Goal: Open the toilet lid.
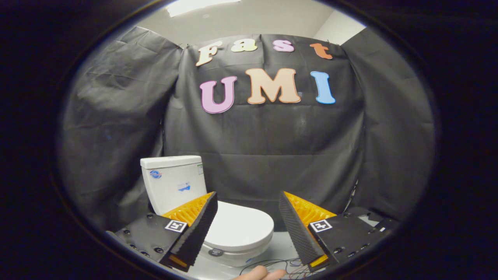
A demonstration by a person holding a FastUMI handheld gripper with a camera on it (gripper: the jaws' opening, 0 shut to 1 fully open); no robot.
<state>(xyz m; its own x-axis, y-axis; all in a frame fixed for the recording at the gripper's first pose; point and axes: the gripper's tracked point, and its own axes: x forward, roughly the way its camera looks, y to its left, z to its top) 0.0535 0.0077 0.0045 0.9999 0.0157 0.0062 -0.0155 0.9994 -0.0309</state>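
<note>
A white toilet stands ahead of me, its tank (174,182) against the black cloth wall. The white lid (241,225) lies flat and closed on the bowl. My gripper (248,200) is open, its two orange-backed fingers with ribbed black pads spread wide. The left finger (198,227) overlaps the lid's left part in the view, while the right finger (297,229) stands off to the right of the bowl. The lid lies between and beyond the fingertips, below them and some way off. Nothing is held.
Black cloth walls close in the booth behind and on both sides of the toilet. Thin wires (272,265) trail over the pale floor in front of the bowl. A person's hand (258,274) shows just below the fingers.
</note>
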